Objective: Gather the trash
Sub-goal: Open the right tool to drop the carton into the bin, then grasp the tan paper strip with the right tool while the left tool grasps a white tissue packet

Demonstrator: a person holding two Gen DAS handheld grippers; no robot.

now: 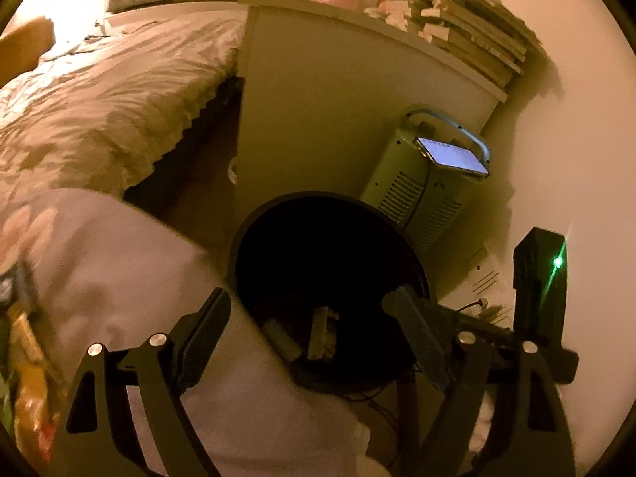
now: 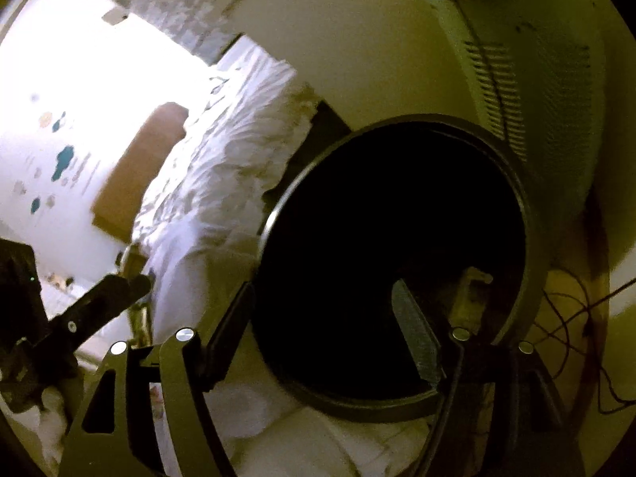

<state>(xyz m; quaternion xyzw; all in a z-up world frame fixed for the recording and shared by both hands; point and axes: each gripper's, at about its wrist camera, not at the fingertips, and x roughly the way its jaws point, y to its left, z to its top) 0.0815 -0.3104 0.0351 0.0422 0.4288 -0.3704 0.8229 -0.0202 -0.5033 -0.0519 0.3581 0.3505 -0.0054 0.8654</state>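
Observation:
A round black trash bin (image 1: 254,230) stands on the floor beside the bed; it also shows in the right wrist view (image 2: 528,206). A few pieces of trash (image 1: 322,332) lie at its bottom, and a pale piece (image 2: 473,290) shows in the right wrist view. My left gripper (image 1: 314,306) is open and empty above the bin's near rim. My right gripper (image 2: 326,302) is open and empty over the bin's mouth. The right gripper's body (image 1: 538,290) shows at the right of the left wrist view, and the left gripper's body (image 2: 79,318) at the left of the right wrist view.
A bed with white floral bedding (image 1: 99,111) lies to the left. A white cabinet (image 1: 326,111) stands behind the bin, stacked books (image 1: 465,24) on top. A green heater (image 1: 417,194) with a lit phone (image 1: 453,155) is at the right. Cables (image 2: 576,326) lie on the floor. Colourful wrappers (image 1: 28,377) sit at the far left.

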